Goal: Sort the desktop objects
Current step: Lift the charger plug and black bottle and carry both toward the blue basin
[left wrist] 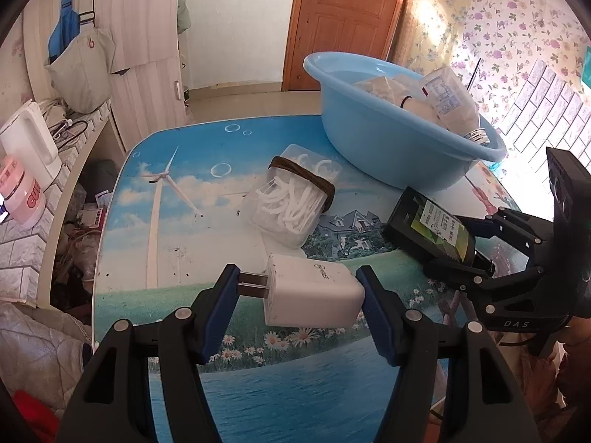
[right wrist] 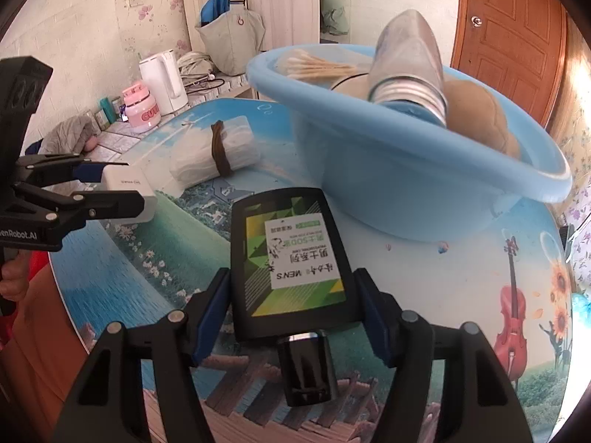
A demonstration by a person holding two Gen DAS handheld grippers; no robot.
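Left wrist: white charger [left wrist: 314, 291], two prongs, grey logo.

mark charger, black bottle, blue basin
white charger [left wrist: 314, 291], left wrist view, its top face.
black bottle [right wrist: 291, 258], right wrist view, its label.
blue basin [left wrist: 388, 147], left wrist view, its outer wall.

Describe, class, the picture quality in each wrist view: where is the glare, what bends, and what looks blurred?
Left wrist view: sunlight blows out the floral wall at upper right; fisheye curves the wooden door; the white charger stays sharp.
Right wrist view: dark vignette corners; the blue basin bulges; the silver bottle inside it looks soft; the black bottle's label reads clearly.
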